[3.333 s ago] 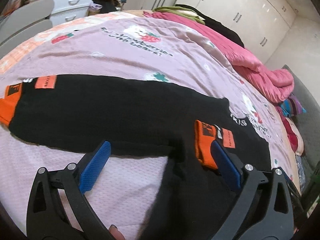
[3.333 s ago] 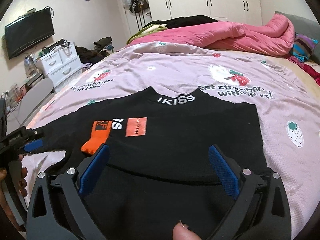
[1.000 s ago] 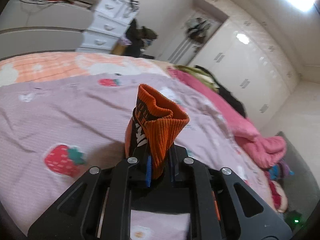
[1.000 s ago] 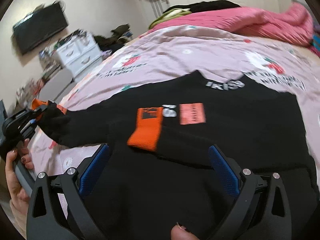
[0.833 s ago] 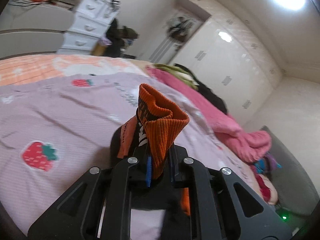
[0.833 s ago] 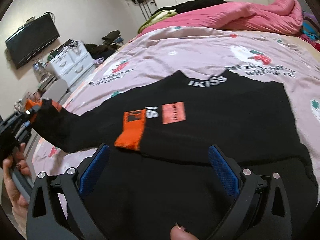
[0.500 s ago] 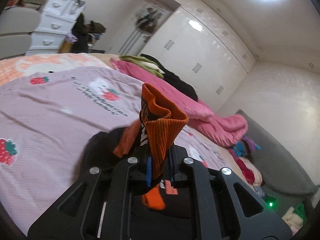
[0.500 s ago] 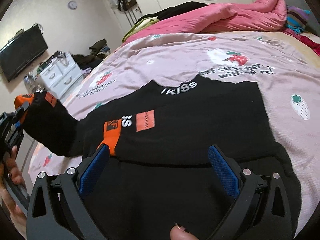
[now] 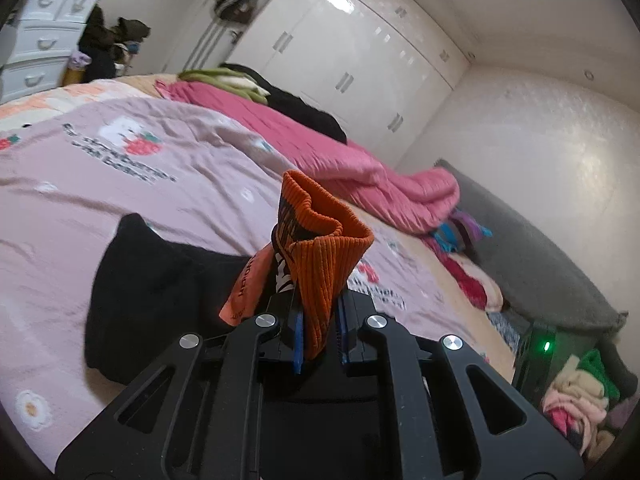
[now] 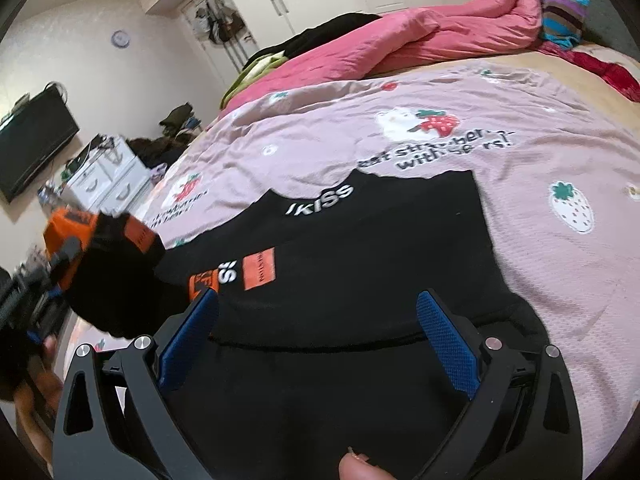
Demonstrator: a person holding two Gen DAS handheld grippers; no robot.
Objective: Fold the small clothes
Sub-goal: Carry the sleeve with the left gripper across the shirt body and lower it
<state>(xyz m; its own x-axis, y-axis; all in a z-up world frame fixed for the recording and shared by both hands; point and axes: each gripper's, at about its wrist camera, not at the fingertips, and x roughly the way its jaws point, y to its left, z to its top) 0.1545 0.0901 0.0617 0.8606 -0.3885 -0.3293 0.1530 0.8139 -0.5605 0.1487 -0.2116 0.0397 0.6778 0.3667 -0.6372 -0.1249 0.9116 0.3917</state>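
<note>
The left gripper [image 9: 318, 344] is clenched on the orange ribbed cuff [image 9: 324, 256] of a black sweater's sleeve, the blue pads pressing the knit from both sides and the cuff standing up out of the fingers with its opening uppermost. From the right wrist view the same cuff [image 10: 66, 226] is held raised at the far left of the frame, with the black sleeve [image 10: 116, 280] hanging from it and trailing back to the garment. The black sweater [image 10: 360, 280] lies flat on the bed, on a pink bedsheet [image 10: 540, 160] printed with strawberries, bears and dark lettering. Its collar, bearing white letters [image 10: 320, 199], points towards the far side of the bed. The other sleeve is folded across the chest, its orange cuff [image 10: 202, 282] lying just beside an orange patch [image 10: 259, 268]. The right gripper [image 10: 316, 340] hovers above the lower body of the sweater with its fingers spread wide and released, holding nothing; the left blue pad overlaps the folded cuff in view, but whether it touches cannot be told. A fingertip [image 10: 360, 468] shows at the bottom edge of that view. A rumpled pink quilt [image 10: 420, 40] lies along the far side of the bed, white wardrobes [image 9: 340, 60] behind it.
</note>
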